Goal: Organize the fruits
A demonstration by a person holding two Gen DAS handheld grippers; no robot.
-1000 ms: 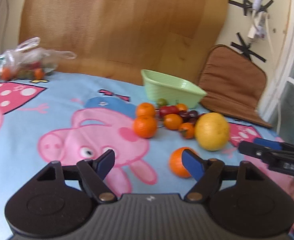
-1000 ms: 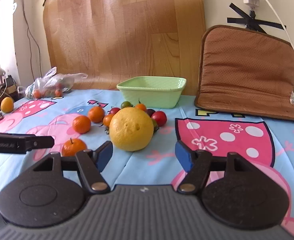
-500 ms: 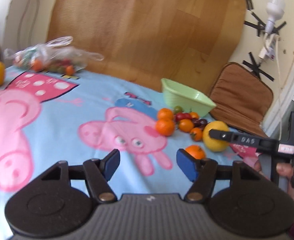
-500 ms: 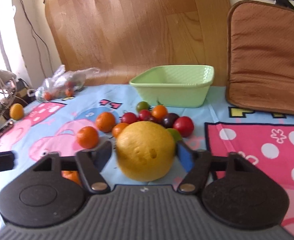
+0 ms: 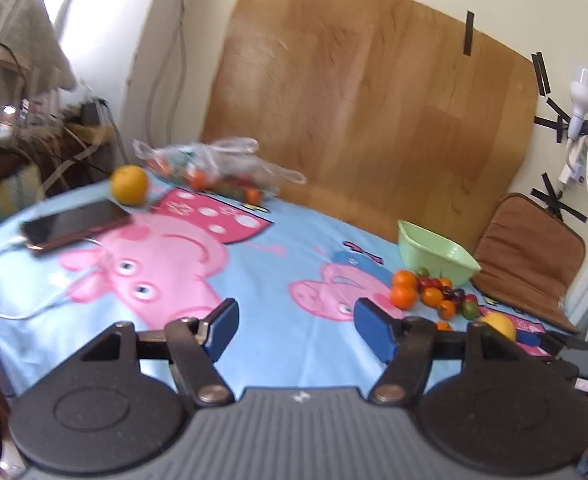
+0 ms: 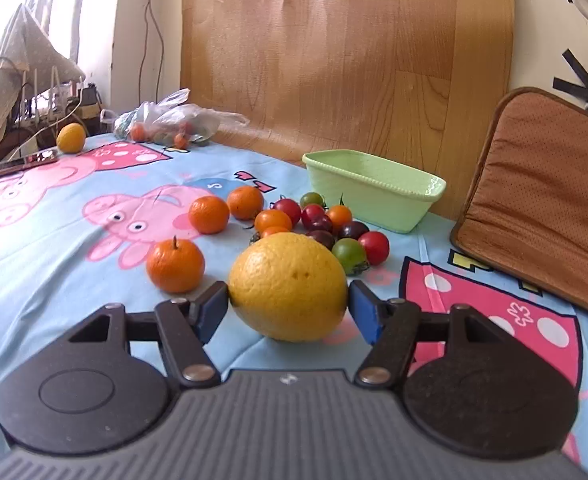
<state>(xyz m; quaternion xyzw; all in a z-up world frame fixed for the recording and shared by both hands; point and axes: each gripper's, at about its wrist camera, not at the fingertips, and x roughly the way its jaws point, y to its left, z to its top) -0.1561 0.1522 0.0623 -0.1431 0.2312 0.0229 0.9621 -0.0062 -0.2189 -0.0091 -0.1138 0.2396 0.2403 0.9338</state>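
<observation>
Green plastic basin (image 6: pixel 373 204) stands at the far side of the fruit pile, and nothing shows inside it, so by my judgement the sorting has hardly begun. All the loose fruit lies on the cartoon-printed cloth (image 6: pixel 54 248) that covers the surface: three mandarins (image 6: pixel 208 214) to the left, a huddle of cherry tomatoes (image 6: pixel 313 216) just near of the basin, and the large yellow citrus (image 6: pixel 290 284) nearest of all.

The right gripper (image 6: pixel 286 300) has this citrus between its fingers (image 6: pixel 210 308). The blue pads look to be against both flanks of the fruit, so I read it as gripped, though its underside seems to rest on the cloth and it is not lifted.

The left gripper (image 5: pixel 295 320) is well off to the left of the pile, above bare cloth. Its fingers (image 5: pixel 224 320) have just been closing a little, yet they stand apart with nothing between them.

Far left lie a second yellow fruit (image 6: pixel 70 137), a phone (image 6: pixel 22 162) and a clear bag (image 6: pixel 166 124) with more small fruit inside. Whether those belong to the job I cannot tell.

Left to do, as I judge it: carry the citrus to its place, then the mandarins and the tomatoes.
</observation>
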